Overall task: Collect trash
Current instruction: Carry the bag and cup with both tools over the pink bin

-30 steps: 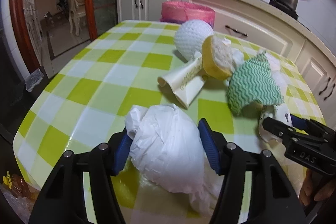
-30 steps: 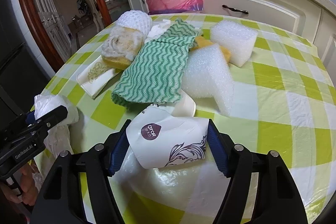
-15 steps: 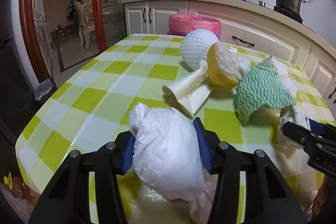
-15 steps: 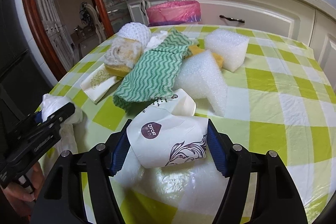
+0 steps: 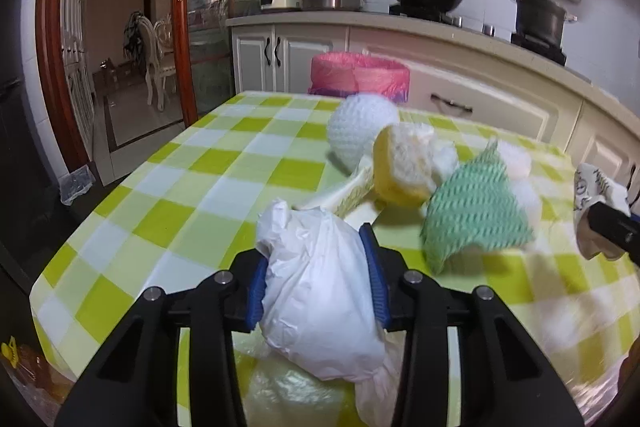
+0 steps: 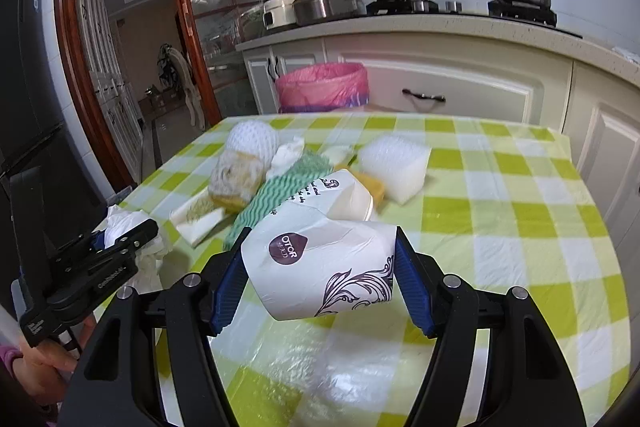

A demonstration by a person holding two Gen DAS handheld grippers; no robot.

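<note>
- My left claw [image 5: 316, 263] is clamped on a crumpled white plastic bag [image 5: 320, 291]; its blue pads press the bag from both sides, and the bag bulges above and below them, held over the near edge of the desk [image 5: 224, 163].
- My right claw [image 6: 320, 267] grips a crushed white paper cup [image 6: 320, 267] with a purple "OTOR" badge and a dark scroll print, pinched sideways between the pads above the green-and-white checked cloth.
- In the right wrist view my left claw sits at 9 o'clock, the white bag showing at its tip.
- In the left wrist view my right claw's black tip pokes in at 3 o'clock with the printed cup on it.
- Just beyond the cup, at 12 o'clock, lies a green wavy-patterned cloth [image 6: 280, 195], partly hidden behind the cup.
- Beside the cloth at 11 o'clock is a yellow sponge with a worn white face [image 6: 234, 179], and in front of it a flattened paper cup [image 6: 198, 217] lies on the desk.
- At 1 o'clock a white foam block [image 6: 394, 163] rests on the cloth-covered desk.
- Behind the sponge stands a white foam fruit net [image 6: 250, 139].
- Past the far desk edge, a bin lined with a pink bag [image 6: 322, 87] stands against the white cabinets.
</note>
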